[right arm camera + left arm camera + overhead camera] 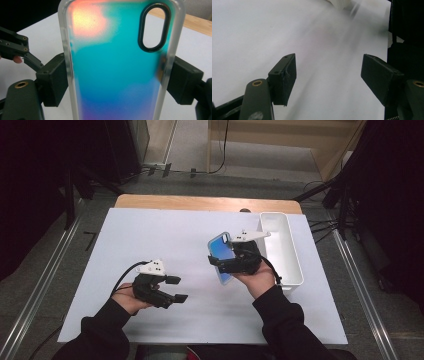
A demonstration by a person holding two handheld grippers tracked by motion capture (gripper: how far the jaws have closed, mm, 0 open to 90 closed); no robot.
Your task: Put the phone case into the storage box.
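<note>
A phone case (222, 256) with a blue-to-orange shimmer and a clear rim is held tilted above the white sheet, right of centre. My right gripper (225, 261) is shut on it, one pad on each long edge. In the right gripper view the phone case (115, 65) stands upright between the pads (53, 80), its oval camera hole at the upper right. My left gripper (178, 289) hovers low over the sheet at the left, open, pointing right. Its jaws stand wide apart in the left gripper view, and my left gripper (329, 80) has nothing between them.
A white rectangular bin (295, 270) lies along the right side of the white sheet (150, 230), close behind the right hand. The sheet covers a wooden table (200, 202). Dark stands and cables flank the table on the floor.
</note>
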